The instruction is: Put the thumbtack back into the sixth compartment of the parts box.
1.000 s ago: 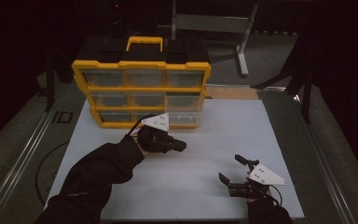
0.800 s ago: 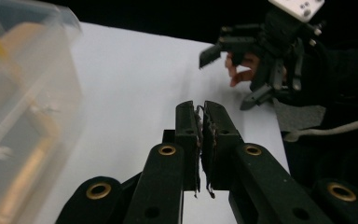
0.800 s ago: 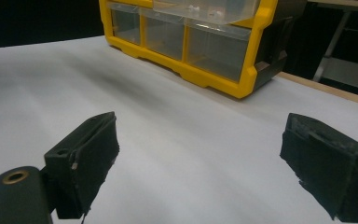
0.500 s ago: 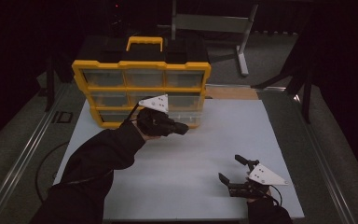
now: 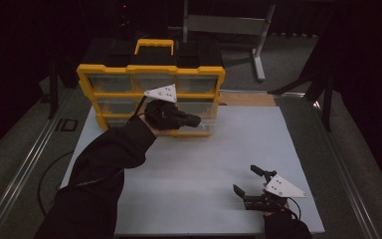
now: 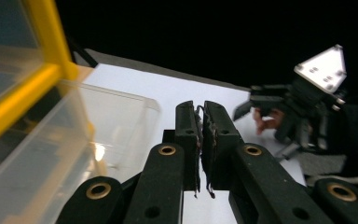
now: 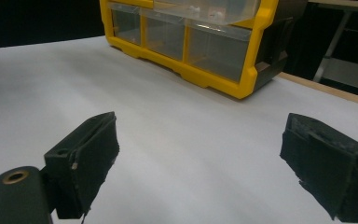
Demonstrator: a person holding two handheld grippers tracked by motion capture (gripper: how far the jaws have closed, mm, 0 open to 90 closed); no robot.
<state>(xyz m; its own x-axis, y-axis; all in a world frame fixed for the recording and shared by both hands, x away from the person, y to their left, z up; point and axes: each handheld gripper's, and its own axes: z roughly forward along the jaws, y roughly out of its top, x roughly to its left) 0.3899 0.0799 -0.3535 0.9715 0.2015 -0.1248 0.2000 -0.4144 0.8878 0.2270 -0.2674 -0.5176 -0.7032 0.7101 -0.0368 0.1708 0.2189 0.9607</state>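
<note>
Table [image 5: 194, 164]: white top, carries everything.
Yellow organizer [image 5: 129, 74]: stands at the table's far left.
Clear drawer [image 6: 88, 135]: pulled out of the organizer's lower row, just beside the left hand-held gripper.
Left hand-held gripper [image 6: 200, 140]: clenched, nothing between its jaws.
Right hand-held gripper [image 5: 251, 183]: released, low over the table's near right.

Left gripper [image 5: 191, 120] and sleeve cover part of the yellow organizer [image 5: 91, 74]'s lower drawers; contents of the clear drawer [image 6: 98, 130] too blurred to tell; organizer's top cut off in the right gripper view; room behind lost in dark.
</note>
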